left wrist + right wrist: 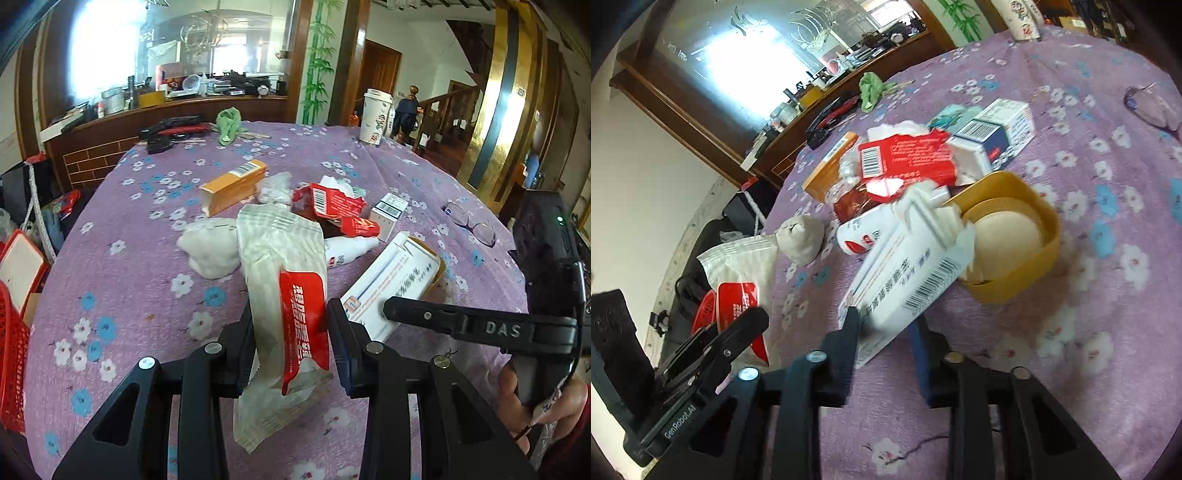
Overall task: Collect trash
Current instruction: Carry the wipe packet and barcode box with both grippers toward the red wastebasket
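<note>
My left gripper [291, 343] is shut on a white plastic wrapper with a red label [284, 280]; the wrapper stands up between the pads, above the purple flowered tablecloth [122, 280]. In the right wrist view the same wrapper [738, 266] shows at the lower left. My right gripper [884, 332] is shut on the near corner of a long white box with a barcode [908, 273], which is tilted and blurred. In the left wrist view one right finger [480, 325] lies across that box [391, 280]. A hand [535, 398] holds the right gripper.
More litter lies mid-table: an orange box [232, 184], a crumpled red carton [332, 203], a tissue wad [210, 247], a white bottle [351, 251], a small white box [388, 214] and a yellow tub [1008, 236]. Glasses [469, 221], a paper cup [375, 116] and a red basket [13, 350] stand around.
</note>
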{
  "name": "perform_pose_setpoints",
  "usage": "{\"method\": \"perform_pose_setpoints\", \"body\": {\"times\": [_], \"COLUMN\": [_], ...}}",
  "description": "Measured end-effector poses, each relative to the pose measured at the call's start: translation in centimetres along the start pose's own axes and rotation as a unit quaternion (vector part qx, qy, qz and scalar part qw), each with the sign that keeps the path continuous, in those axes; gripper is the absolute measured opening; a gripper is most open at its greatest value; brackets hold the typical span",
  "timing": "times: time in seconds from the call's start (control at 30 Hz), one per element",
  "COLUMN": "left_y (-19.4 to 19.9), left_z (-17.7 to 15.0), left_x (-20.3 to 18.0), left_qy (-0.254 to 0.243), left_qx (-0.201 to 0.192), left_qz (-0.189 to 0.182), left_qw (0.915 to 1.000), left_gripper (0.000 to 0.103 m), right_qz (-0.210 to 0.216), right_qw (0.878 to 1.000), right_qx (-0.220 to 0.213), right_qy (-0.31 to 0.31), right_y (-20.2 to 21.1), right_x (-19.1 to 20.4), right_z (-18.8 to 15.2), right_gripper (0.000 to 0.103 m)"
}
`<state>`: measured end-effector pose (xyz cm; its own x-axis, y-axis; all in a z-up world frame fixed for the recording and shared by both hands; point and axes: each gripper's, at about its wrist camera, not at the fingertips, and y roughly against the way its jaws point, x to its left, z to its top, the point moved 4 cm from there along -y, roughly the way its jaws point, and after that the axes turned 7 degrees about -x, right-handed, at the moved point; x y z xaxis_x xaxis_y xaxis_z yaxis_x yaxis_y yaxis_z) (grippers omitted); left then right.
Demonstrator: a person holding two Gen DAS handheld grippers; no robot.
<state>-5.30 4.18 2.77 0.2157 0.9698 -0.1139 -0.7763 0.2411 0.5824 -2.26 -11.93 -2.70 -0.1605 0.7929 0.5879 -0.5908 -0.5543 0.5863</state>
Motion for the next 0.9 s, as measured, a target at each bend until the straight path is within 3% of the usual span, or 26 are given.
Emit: {"method": "perform_pose_setpoints", "body": {"times": [0.23, 0.47, 0.9], "left_y": [0.7, 2.0, 5.7], "left_z": [-0.6, -0.7, 0.2], "left_x": [1.3, 2.8, 7.1], "left_qy": [0.011, 0.029, 0.067], "left_qx": [-0.005, -0.016, -0.048], "left_qz": [0.013, 0.025, 0.073], "left_qw": [0.9998, 0.9991, 0.9939], "left_gripper": [0.035, 0.035, 0.036], "right_qz": [0.006, 0.011, 0.042], "right_qw": [0.999, 0.997, 0.990], "right_qx": [-0.024, -0.033, -0.013], "right_qy": [0.040, 0.072, 0.135], "right_y": [1.7, 3.3, 3.6], "right_x": [1.5, 3.2, 8.6], "right_z": [-0.1, -0.2, -0.5], "right_gripper": [0.015, 0.014, 0.015]}}
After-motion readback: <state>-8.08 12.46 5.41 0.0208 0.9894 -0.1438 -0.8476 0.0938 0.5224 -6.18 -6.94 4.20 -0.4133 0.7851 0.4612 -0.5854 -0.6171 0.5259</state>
